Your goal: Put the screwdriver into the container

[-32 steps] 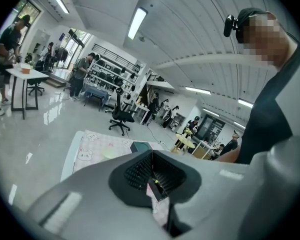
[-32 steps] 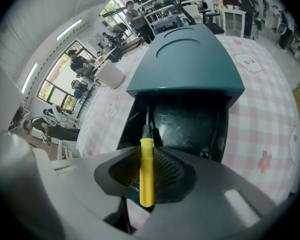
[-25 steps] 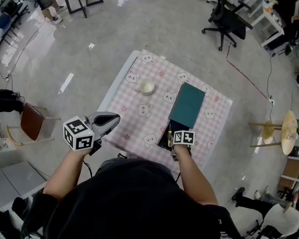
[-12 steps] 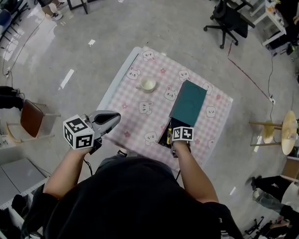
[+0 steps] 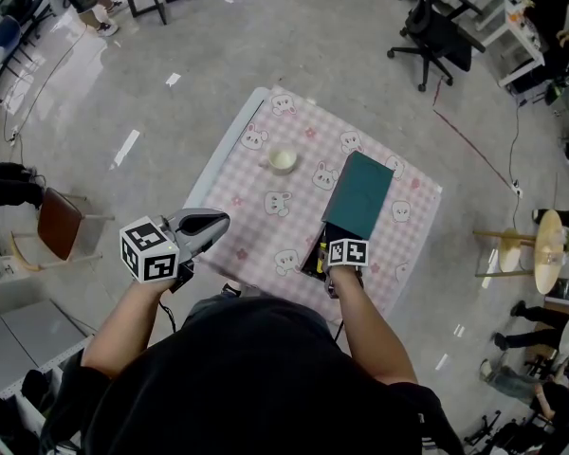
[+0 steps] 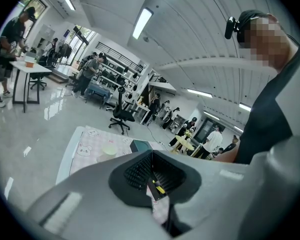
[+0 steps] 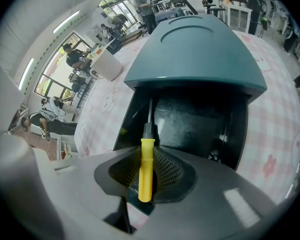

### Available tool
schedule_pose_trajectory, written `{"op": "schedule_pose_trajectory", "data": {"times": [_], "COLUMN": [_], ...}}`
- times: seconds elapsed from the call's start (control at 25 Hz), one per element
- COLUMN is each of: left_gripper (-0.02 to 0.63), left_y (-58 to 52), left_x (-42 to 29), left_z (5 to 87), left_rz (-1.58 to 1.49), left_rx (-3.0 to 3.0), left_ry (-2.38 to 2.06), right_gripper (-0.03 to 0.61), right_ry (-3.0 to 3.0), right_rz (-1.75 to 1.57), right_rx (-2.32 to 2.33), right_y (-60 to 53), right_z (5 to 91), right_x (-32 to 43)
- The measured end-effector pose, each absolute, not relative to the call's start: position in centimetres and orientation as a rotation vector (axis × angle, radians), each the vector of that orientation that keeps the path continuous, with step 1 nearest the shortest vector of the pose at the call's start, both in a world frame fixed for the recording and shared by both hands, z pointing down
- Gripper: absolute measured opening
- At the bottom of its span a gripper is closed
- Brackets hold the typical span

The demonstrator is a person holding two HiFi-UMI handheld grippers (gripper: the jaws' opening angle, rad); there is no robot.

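The screwdriver (image 7: 145, 169) has a yellow handle and a thin metal shaft. My right gripper (image 7: 146, 176) is shut on the handle. The shaft points into the dark open end of the container (image 7: 200, 49), a black box with a teal lid slid partly back. In the head view the container (image 5: 357, 193) lies on the table's right half. My right gripper (image 5: 330, 254) is at its near open end, where a bit of the yellow handle (image 5: 322, 253) shows. My left gripper (image 5: 207, 226) hangs shut and empty off the table's near left edge; its own view shows the same gripper (image 6: 155, 176).
The table (image 5: 256, 218) has a pink checked cloth with bunny prints. A small cream cup (image 5: 282, 161) stands near its far left. An office chair (image 5: 434, 36) stands beyond the table, a brown chair (image 5: 59, 230) at the left and a round side table (image 5: 548, 251) at the right.
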State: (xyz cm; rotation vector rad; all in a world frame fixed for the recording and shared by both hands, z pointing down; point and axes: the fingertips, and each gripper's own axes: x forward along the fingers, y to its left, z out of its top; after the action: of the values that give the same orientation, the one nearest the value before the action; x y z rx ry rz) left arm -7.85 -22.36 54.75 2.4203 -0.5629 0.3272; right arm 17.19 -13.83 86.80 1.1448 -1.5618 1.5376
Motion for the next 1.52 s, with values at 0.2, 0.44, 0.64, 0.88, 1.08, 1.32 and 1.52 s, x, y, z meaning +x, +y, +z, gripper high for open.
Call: {"op": "schedule_pose_trajectory", "data": {"times": [0.2, 0.44, 0.64, 0.88, 1.08, 1.32, 1.52], "left_gripper": [0.002, 0.002, 0.002, 0.002, 0.002, 0.002, 0.002], "left_y": [-22.0, -22.4, -22.4, -22.3, -22.3, -22.3, -22.2], "left_x": [-7.8, -7.9, -7.7, -7.5, -7.5, -7.0, -7.2], "left_z": [55.2, 55.0, 54.8, 54.6, 54.6, 53.9, 53.8], "left_rz": [0.329, 0.32, 0.315, 0.306, 0.3, 0.285, 0.276], "left_rx": [2.422, 2.422, 2.425, 2.438, 2.448, 2.464, 2.476], "left_ry": [-0.555, -0.554, -0.542, -0.528, -0.515, -0.489, -0.473], "right_gripper": [0.114, 0.118, 0.118, 0.118, 0.118, 0.118, 0.118], "right_ry": [-1.566, -1.562, -1.563, -1.565, -1.57, -1.579, -1.592], "right_rz": [1.551, 1.552, 1.553, 1.549, 1.55, 1.541, 1.528], "right_rx": [1.15, 1.158, 1.174, 1.19, 1.197, 1.226, 1.251], "right_y": [-13.7, -13.9, -13.9, -13.9, -13.7, -13.7, -13.8], "right_z": [87.1, 87.0, 86.3, 85.8, 85.3, 84.0, 82.8], "right_x": [17.2, 17.3, 17.4, 17.9, 18.0, 18.4, 18.6]}}
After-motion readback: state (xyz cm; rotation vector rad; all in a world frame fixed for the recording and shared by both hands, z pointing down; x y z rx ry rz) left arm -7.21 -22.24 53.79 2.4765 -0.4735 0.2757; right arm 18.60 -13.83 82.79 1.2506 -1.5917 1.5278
